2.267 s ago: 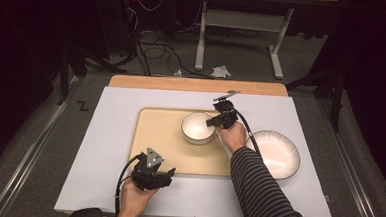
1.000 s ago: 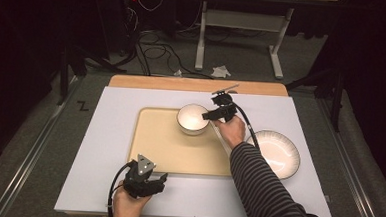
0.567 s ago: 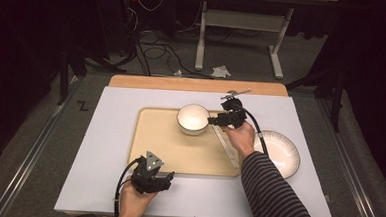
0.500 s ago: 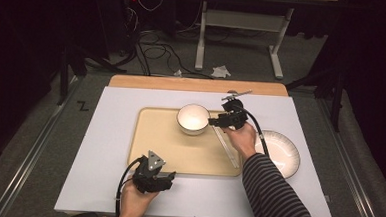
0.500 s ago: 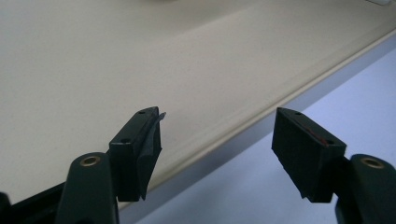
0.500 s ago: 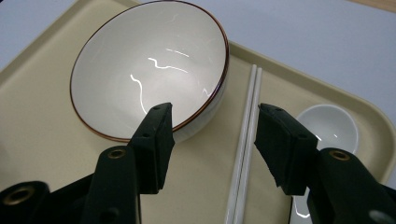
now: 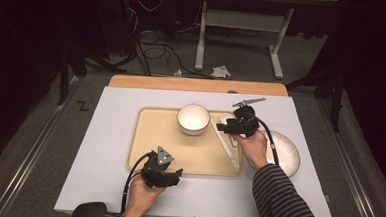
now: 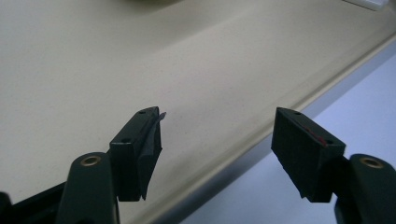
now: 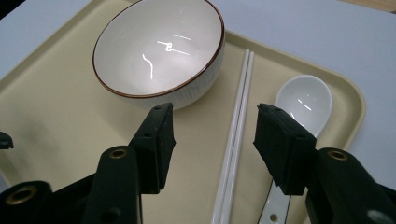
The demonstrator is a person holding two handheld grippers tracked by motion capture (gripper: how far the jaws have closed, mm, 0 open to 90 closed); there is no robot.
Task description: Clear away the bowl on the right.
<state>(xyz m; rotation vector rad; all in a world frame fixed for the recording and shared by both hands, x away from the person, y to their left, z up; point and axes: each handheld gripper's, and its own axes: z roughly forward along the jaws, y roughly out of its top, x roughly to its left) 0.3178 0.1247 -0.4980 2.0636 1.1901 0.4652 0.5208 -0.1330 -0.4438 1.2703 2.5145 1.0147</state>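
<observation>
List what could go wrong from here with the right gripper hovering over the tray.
1. The right gripper hangs open over the chopsticks; thin and lying side by side, they may slip or split apart when pinched.
2. The bowl and spoon flank the chopsticks closely, so a finger could nudge either one.
3. The left gripper, open at the tray edge, might shift it.

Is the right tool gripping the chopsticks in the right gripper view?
No, the right tool stands open above the chopsticks, its jaws clear of them.
</observation>
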